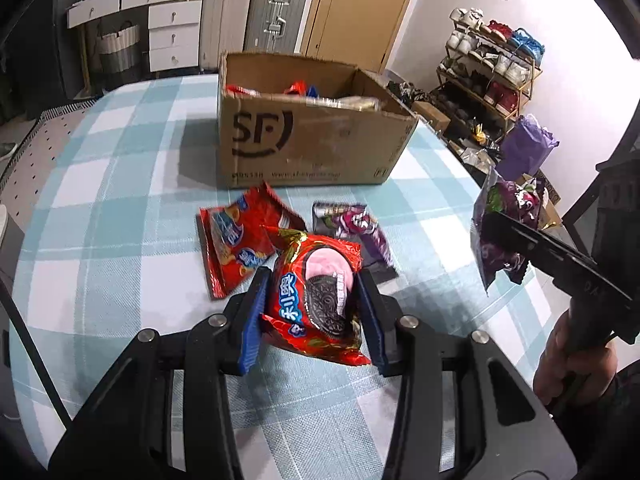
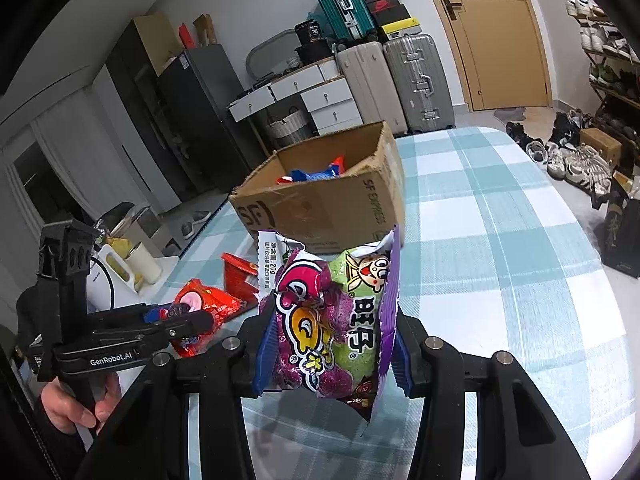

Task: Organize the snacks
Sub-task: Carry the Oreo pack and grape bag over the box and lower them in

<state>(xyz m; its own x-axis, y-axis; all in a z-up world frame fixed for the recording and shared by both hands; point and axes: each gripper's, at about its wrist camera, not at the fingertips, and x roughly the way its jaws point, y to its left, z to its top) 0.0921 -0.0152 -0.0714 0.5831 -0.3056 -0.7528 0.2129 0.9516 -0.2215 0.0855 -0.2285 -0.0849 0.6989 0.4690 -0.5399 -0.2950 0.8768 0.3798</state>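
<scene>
Your left hand-held gripper (image 1: 312,312) clamps the red Oreo packet (image 1: 320,300); your right hand-held gripper (image 2: 332,344) clamps the purple candy bag (image 2: 336,320) above the tabletop (image 2: 500,240).

A counter (image 1: 120,184) covered in pale blue-and-white check cloth carries an open cardboard box (image 1: 304,140) at twelve o'clock. Just in front of it, near the centre, lie a red snack packet (image 1: 232,244) at nine o'clock and a purple packet (image 1: 352,224) at three o'clock, close together.

Box (image 1: 304,140) reads "SF" (gripper (image 2: 182,322), seemingly "GenRobot.AI").
</scene>
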